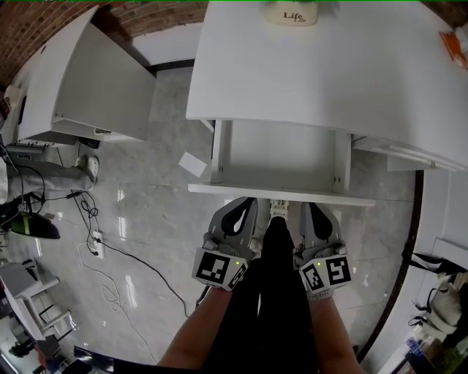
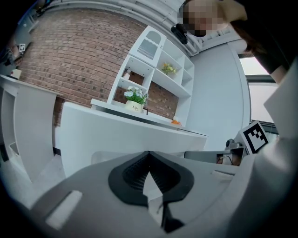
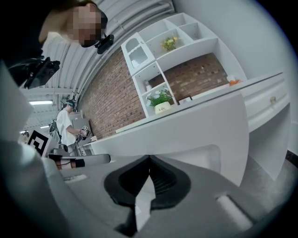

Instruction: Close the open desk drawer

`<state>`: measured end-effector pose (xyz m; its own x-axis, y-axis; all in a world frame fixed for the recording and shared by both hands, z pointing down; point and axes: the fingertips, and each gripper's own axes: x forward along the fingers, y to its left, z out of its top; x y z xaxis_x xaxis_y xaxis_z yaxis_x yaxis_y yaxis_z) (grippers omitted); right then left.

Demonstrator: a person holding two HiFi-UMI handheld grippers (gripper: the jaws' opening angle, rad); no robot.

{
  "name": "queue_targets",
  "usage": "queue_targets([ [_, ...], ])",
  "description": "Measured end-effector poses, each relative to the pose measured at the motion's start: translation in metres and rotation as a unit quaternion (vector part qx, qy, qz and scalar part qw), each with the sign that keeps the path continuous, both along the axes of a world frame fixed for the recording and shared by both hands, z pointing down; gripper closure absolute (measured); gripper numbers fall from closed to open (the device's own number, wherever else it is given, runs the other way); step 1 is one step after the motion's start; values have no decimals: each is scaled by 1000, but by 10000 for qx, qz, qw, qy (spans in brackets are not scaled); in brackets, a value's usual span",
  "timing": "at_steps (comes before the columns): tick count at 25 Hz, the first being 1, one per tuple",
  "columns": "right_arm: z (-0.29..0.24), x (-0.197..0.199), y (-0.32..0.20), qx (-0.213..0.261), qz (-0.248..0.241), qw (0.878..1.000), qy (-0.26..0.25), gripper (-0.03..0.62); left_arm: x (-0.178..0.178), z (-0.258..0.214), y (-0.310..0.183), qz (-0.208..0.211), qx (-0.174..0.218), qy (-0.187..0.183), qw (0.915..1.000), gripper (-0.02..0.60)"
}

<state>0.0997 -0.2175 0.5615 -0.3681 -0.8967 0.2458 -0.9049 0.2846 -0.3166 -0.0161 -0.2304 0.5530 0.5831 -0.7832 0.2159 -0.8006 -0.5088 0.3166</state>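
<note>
Room: a grey tiled floor is spreading across the left of the head view, with a brick wall running along the upper left.
Surface: the white desk top is filling the upper right and carrying a flower pot at the top edge.
Drawer: the drawer is standing pulled well out under the surface at frame centre, and nothing is showing inside it.
Front panel: the front panel is facing the person and is probably the face to push.
Left gripper: the left gripper is pointing at the panel just below centre, jaws pressed together on nothing.
Right gripper: the right gripper is sitting just beside it, likewise pressed together and empty.
Reason: the pair is likely lining up for an even shove; whether they are touching the panel is not showing.
</note>
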Motion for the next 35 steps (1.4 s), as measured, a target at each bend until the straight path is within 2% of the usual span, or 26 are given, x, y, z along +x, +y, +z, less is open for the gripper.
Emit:
queue_targets([
  [18,0,6,-59,-155,-178,9997,-61,594,5,-1,-60,-365,-6,122,9993,578],
  [35,1,13,-102,-170,-237,9994,-169,594,12,0,-103,-442,-13,123,9989,578],
])
